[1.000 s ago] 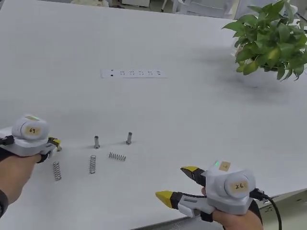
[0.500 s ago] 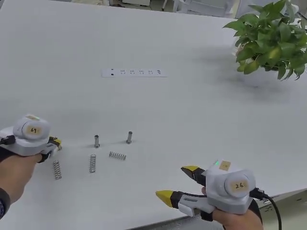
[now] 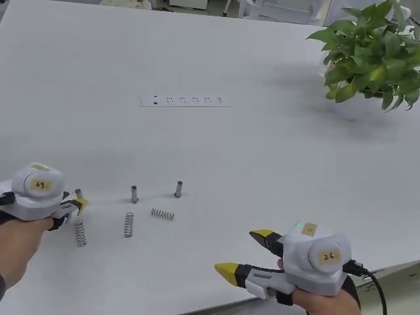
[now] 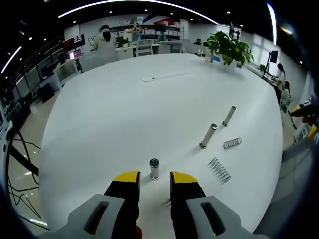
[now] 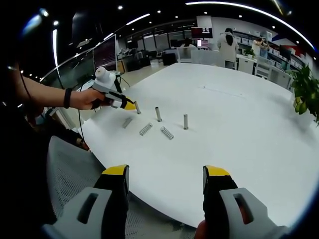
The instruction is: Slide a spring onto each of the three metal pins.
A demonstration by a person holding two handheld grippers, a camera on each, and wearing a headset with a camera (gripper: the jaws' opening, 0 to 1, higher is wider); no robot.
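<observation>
left gripper (image 4: 154, 175) jaws parted, nothing gripped; leftmost pin (image 4: 154, 168) seen just ahead of tips. right gripper (image 3: 244, 251) spread wide, empty. springs (image 3: 128, 224) laid flat on table (image 3: 262, 151).

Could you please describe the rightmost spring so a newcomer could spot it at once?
From the white power strip on the table, come toward the near edge to the three upright pins. The spring lies in front of the rightmost pin, and unlike its two neighbours it lies crosswise, along the row.

Shiny metal pins (image 3: 134, 194), matt table (image 3: 262, 151)
</observation>
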